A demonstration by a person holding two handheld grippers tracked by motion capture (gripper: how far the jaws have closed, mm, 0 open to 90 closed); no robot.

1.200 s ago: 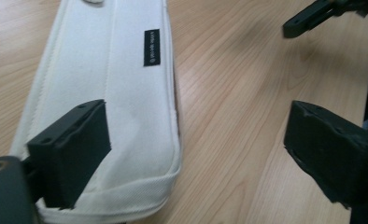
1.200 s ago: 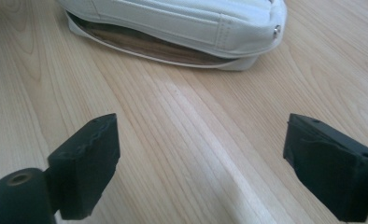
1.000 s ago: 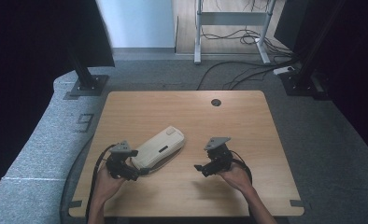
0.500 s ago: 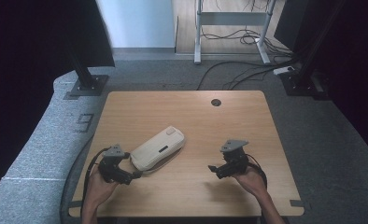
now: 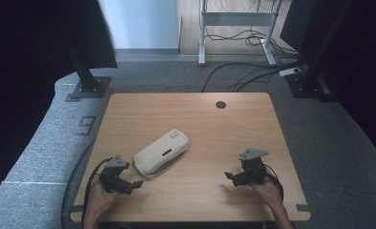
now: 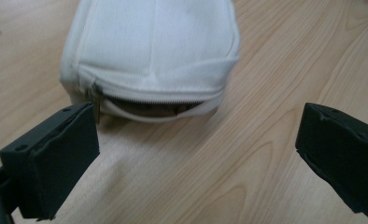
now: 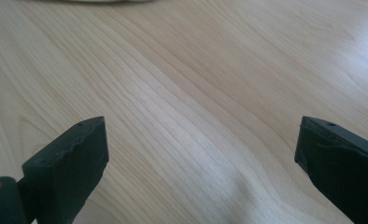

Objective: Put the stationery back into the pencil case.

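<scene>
A white zipped pouch (image 5: 161, 152) lies slantwise on the wooden table (image 5: 210, 129), left of centre. In the left gripper view its near end (image 6: 154, 51) faces me, with the zip partly undone and the metal pull (image 6: 95, 100) hanging at the left. My left gripper (image 5: 131, 186) sits just short of that end, open and holding nothing; its jaws (image 6: 196, 154) stand wide apart. At the front right, my right gripper (image 5: 231, 179) hovers open over bare wood (image 7: 201, 158), well apart from the pouch.
A round cable hole (image 5: 220, 104) sits near the table's far edge. On the grey carpet beyond are a black stand base (image 5: 88, 88), a metal frame (image 5: 203, 52) and loose cables (image 5: 253, 74). Bare wood lies between the two grippers.
Both grippers have drawn back toward the near edge. The left one moved away from the pouch's near end, and the right one shifted rightward. The pouch has not moved.
</scene>
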